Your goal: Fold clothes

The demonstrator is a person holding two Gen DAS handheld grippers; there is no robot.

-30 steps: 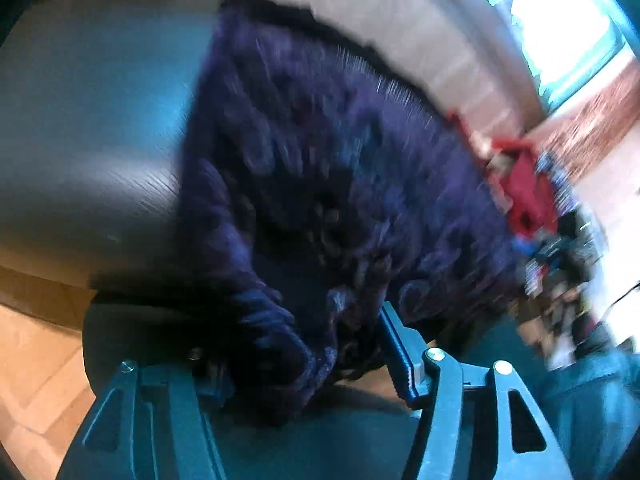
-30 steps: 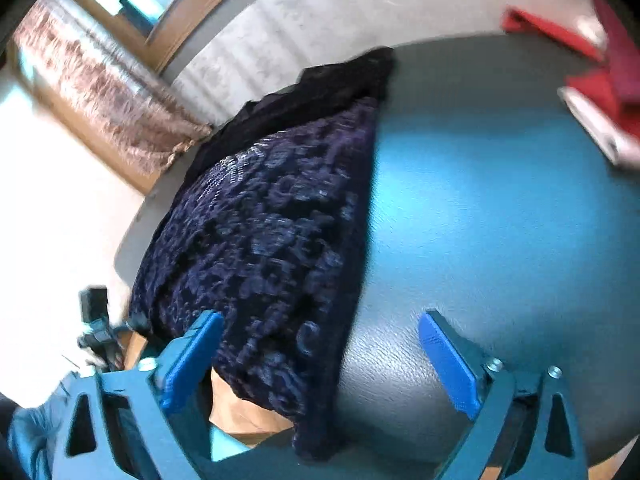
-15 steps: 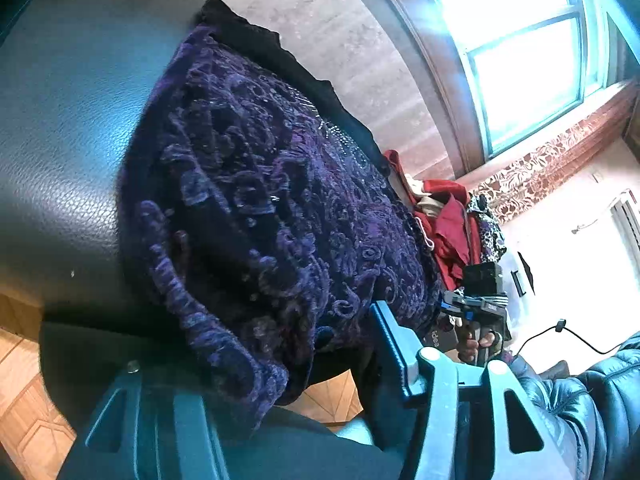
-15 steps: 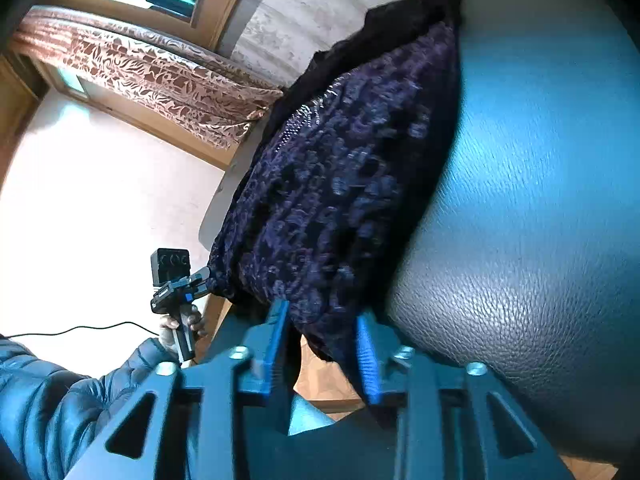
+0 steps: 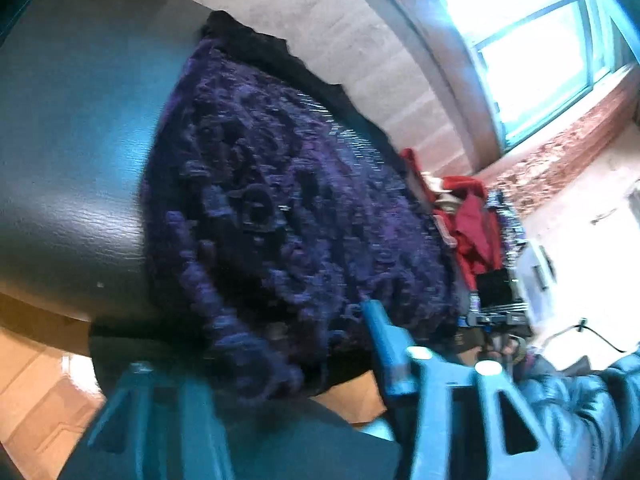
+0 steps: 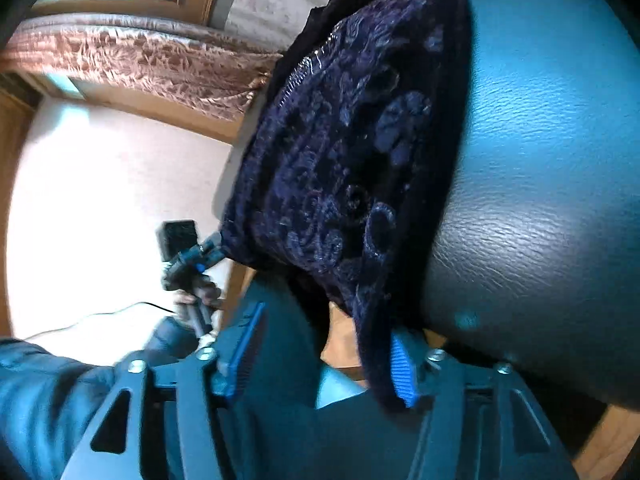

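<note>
A dark purple embroidered garment (image 5: 280, 200) lies on a dark leather surface (image 5: 72, 152), its near edge hanging over the front. My left gripper (image 5: 280, 360) is open at that edge; its right finger (image 5: 380, 332) shows, the left one is hidden by cloth. In the right wrist view the same garment (image 6: 352, 152) hangs down between the fingers of my right gripper (image 6: 324, 364), which stands open, with the cloth against the right finger (image 6: 402, 376). The left gripper also shows there (image 6: 204, 256), at the garment's far corner.
A heap of red clothes (image 5: 468, 216) lies behind the garment, by the wall under a window (image 5: 532, 44). A patterned curtain (image 6: 140, 68) hangs at the left. Wooden floor (image 5: 36, 392) lies below the leather surface's (image 6: 540, 160) front edge.
The right gripper's jaws, nearly closed on the garment's edge half a second ago, have spread apart. The left gripper has shifted slightly and its view is blurred by motion.
</note>
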